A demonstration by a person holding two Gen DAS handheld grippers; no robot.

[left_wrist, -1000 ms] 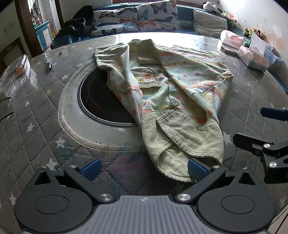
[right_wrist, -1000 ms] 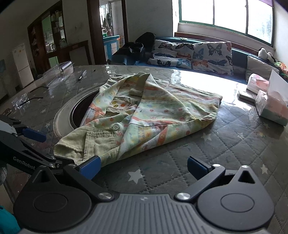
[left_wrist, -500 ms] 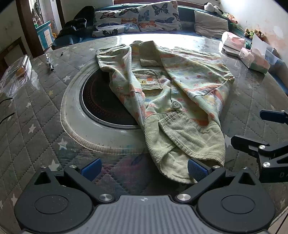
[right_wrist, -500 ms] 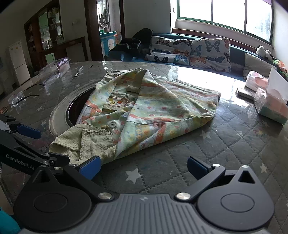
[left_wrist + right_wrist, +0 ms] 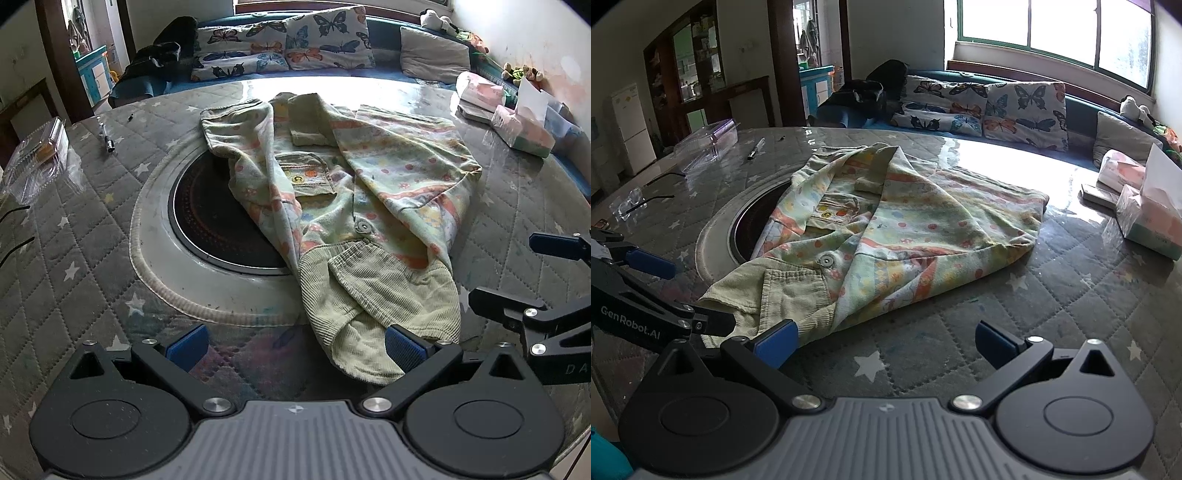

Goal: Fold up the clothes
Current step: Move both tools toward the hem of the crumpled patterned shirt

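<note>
Left wrist view: a quilted star table (image 5: 81, 236) filled the room's middle. The jacket (image 5: 354, 206) lay on it, its near hem partly hidden behind the right finger of the left gripper (image 5: 295, 345), whose fingers were wide apart.

Right wrist view: the right gripper (image 5: 884, 341) was spread open too. Bare table lay to the jacket's right; the tissue box (image 5: 1148, 221) was cut off.

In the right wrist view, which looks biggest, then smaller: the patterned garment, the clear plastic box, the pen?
1. Pastel patterned garment
2. Clear plastic box
3. Pen, smallest

The box and pen lie farther away, which shrinks them.
</note>
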